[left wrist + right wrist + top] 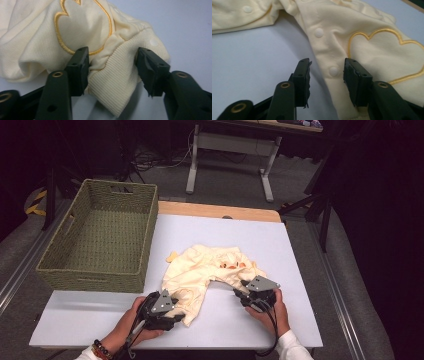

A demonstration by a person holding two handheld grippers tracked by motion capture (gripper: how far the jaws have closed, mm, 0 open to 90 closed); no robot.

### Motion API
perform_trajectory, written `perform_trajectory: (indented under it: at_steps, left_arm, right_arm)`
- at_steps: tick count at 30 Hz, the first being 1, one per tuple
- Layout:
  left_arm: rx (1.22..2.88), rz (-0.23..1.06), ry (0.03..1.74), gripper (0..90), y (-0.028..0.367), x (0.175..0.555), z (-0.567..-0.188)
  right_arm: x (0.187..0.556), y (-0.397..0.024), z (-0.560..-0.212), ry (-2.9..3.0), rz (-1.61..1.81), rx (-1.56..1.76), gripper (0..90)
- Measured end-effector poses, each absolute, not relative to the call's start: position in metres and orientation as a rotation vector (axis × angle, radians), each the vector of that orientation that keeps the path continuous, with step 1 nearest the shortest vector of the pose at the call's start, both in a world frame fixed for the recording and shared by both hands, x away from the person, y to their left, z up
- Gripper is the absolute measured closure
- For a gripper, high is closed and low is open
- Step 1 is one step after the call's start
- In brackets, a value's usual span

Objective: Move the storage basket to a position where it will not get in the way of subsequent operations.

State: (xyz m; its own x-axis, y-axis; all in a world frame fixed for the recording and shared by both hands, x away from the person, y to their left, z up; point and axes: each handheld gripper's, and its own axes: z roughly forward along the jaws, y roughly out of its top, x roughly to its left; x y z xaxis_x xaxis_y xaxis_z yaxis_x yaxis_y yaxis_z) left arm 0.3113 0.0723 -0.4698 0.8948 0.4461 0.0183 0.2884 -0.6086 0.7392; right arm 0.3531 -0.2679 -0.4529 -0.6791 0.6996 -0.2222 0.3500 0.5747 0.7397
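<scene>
— Between the left gripper point(112, 67) fingers point(80, 67): what?
— Ribbed cuff of the cream garment point(210, 270), fingers apart, left pad touching cloth, right pad just clear.
— And the right gripper point(326, 72)?
— Fingers apart, astride the snap-button edge, one snap point(333, 71) between them, not clamped. Garment lay crumpled on the white counter point(90, 320), beyond both grippers.

My left gripper point(176, 309) covers the garment point(210, 270) cuff in the high view; contact there cannot be judged. My right gripper point(243, 294) hides the snap-button edge likewise. Both gripper views crop the garment at their frame edges. Orange embroidery point(231, 265) is too small to identify from above.
</scene>
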Motion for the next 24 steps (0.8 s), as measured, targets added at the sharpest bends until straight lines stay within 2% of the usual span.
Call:
perform_trajectory:
  at_steps: [7, 16, 24]
  left_arm:
    - [2.276, 0.255, 0.509, 65.5, 0.074, 0.315, -0.468]
    - [2.299, 0.304, 0.472, 71.9, 0.073, 0.313, -0.466]
    - [2.292, 0.31, 0.462, 75.1, 0.076, 0.308, -0.459]
  right_arm:
    - [0.363, -0.268, -0.459, 2.298, 0.834, 0.869, 59.8]
    - [0.363, -0.267, -0.455, 2.31, 0.84, 0.863, 77.1]
    - [0.34, -0.263, -0.432, 2.349, 0.953, 0.832, 78.3]
